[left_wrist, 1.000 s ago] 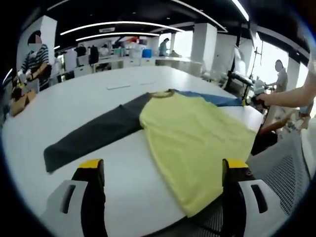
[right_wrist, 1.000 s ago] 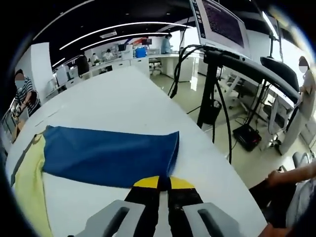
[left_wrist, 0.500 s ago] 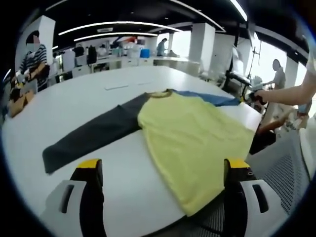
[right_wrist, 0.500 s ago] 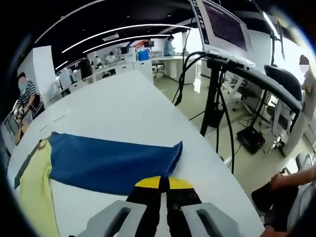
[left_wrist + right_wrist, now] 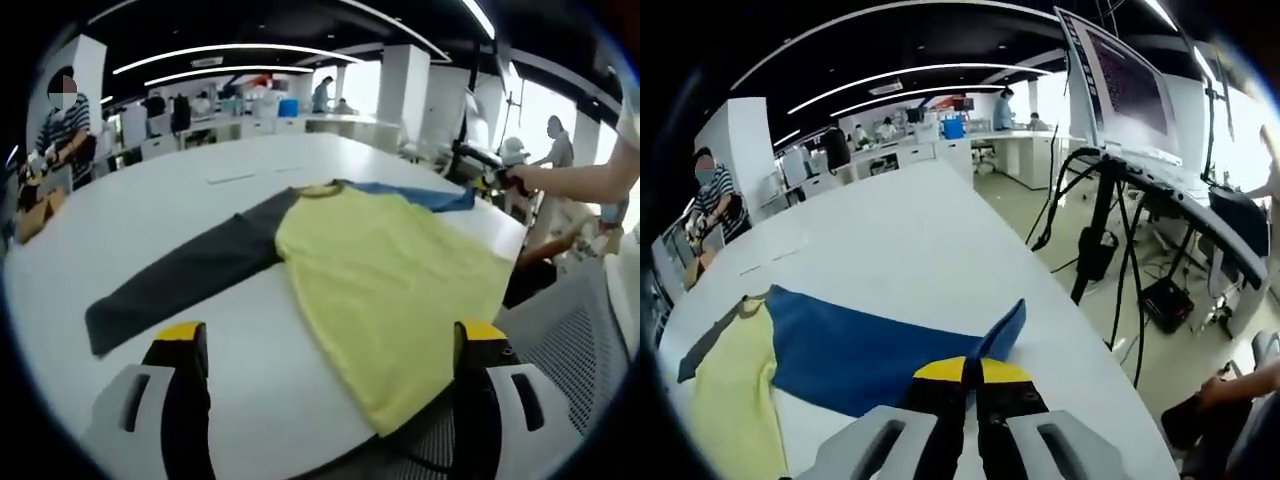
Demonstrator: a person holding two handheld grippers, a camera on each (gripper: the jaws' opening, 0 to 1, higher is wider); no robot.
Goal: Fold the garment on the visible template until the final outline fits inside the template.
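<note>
A long-sleeved garment with a pale yellow body, one dark grey sleeve and one blue sleeve [image 5: 380, 270] lies spread flat on the broad white table [image 5: 180, 190], its hem drooping over the near edge, and the folding looks barely begun. Going left to right across the garment in the left gripper view: the grey sleeve [image 5: 180, 280] stretches out full length on the table, the yellow body sits unfolded beside it, and the blue sleeve [image 5: 870, 345] on the far side is the one part in play — its cuff stands lifted off the table, pinched between the pressed-together yellow-tipped jaws of the right gripper [image 5: 962, 372], seen in the right gripper view. The left gripper [image 5: 330, 345] hangs over the near table edge with its jaws spread wide and nothing between them. No template outline can be made out under the cloth. By the look of it, both sleeves and the body remain to be folded in. Around the garment: a person in a striped top [image 5: 62, 125] at the far left, desks beyond, and right of the table a black monitor stand [image 5: 1095, 240] trailing cables — close to the working side but not touching the cloth.
</note>
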